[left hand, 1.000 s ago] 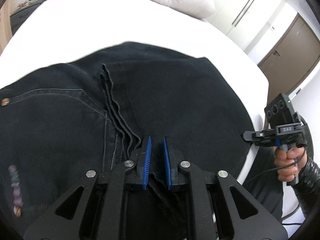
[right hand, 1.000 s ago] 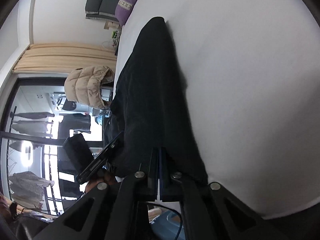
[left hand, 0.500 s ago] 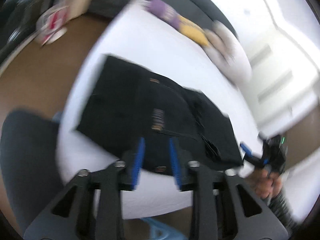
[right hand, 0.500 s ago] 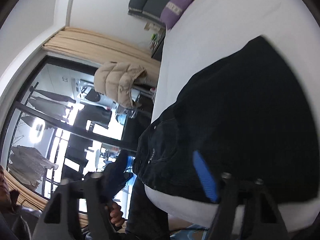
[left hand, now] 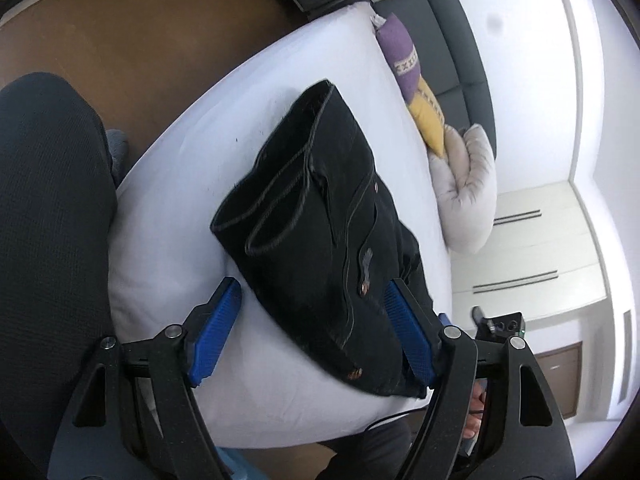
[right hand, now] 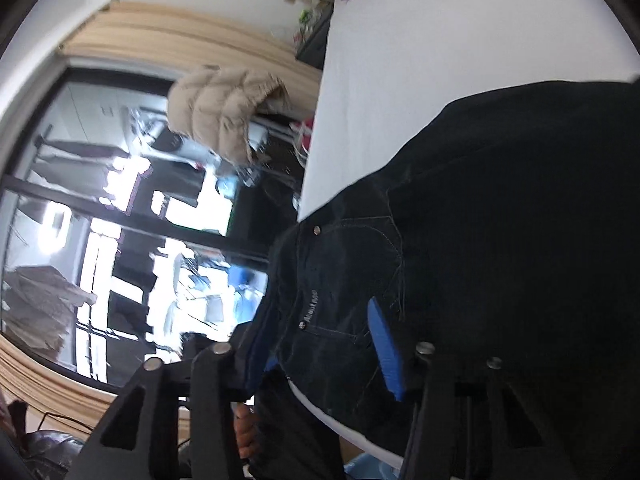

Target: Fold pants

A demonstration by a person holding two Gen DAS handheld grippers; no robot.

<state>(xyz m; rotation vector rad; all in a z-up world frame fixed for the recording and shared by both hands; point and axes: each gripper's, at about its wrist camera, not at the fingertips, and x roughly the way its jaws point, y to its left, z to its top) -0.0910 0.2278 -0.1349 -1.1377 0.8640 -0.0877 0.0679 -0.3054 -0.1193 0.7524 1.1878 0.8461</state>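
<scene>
The black jeans lie folded into a compact rectangle on the white bed, near its front edge. My left gripper is open and empty, held above the bed edge with its blue pads on either side of the bundle's near end, not touching it. My right gripper is open and empty, close over the jeans at the pocket end. In the left wrist view the right gripper's body shows at the bundle's lower right corner.
Purple and yellow cushions and a grey puffy jacket lie at the far side of the bed. A dark chair stands at the left. A beige jacket hangs by the window.
Both grippers let go of the jeans and opened. The left one pulled back and up, so the whole folded bundle now shows. The right one stays close over the fabric.
</scene>
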